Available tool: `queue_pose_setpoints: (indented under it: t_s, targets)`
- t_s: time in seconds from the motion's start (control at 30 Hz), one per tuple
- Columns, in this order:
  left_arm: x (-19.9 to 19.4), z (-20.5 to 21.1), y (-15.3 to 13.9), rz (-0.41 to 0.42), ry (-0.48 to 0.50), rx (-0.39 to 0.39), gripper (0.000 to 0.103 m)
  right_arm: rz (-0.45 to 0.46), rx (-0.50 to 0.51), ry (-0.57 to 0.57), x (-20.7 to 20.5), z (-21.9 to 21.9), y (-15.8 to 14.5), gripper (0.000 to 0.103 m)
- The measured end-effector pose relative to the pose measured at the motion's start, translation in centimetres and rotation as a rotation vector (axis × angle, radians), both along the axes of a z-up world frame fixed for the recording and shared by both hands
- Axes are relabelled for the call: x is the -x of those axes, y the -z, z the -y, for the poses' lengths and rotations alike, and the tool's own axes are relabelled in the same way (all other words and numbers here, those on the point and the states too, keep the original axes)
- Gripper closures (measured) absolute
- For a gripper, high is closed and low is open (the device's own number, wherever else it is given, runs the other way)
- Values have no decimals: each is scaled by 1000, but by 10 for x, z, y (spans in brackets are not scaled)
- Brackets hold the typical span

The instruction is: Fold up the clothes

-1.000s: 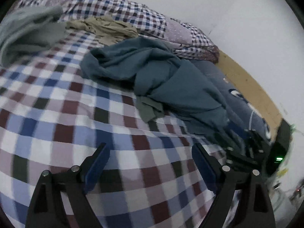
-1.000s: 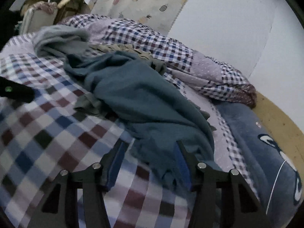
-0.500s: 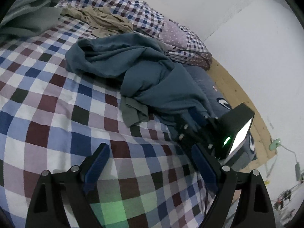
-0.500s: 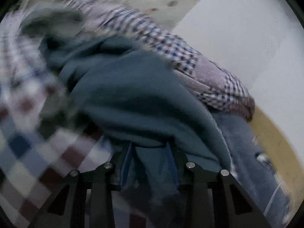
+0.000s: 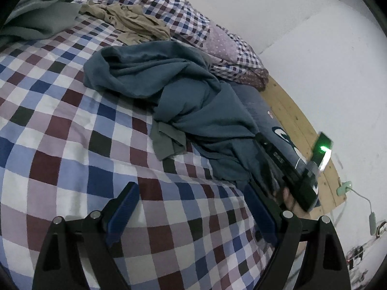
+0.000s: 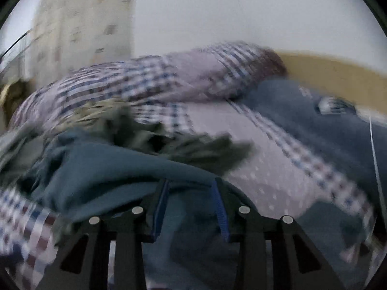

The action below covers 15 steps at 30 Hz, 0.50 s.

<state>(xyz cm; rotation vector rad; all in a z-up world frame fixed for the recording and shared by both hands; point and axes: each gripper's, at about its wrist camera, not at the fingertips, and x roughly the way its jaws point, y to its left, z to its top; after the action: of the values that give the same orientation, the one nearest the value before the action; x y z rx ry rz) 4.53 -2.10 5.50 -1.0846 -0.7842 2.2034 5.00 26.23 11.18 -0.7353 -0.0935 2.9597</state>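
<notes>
Teal garment fills the pinching right tongs close up; left tongs, spread, show it sprawled across the bed.

No readable text, labels, brands or numbers anywhere. Small markings on the side of the right gripper, seen from the left wrist, are too tiny to read.

Four garments lie on the checked bed: one teal garment, one beige, one pale grey-green, one olive piece. Two grippers show.
</notes>
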Motion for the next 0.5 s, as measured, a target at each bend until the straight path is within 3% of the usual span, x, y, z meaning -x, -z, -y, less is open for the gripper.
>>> queue_pose_setpoints:
  t_s: [0.13,0.2,0.33,0.5]
  targets:
    - [3,-1,0,2,-19,-15,12,-43,-203,-316,-33,61,0,67]
    - [3,-1,-1,-2,-25,-21,12,-13,-325,-413,-40,86,14,70]
    - [2,-3,-1,-8,-30,-21,12,148,-540,-417,-26,100,61,77]
    - [4,-3,0,-5,-29,-28,12,214,-643,-402,-15,95,85,77]
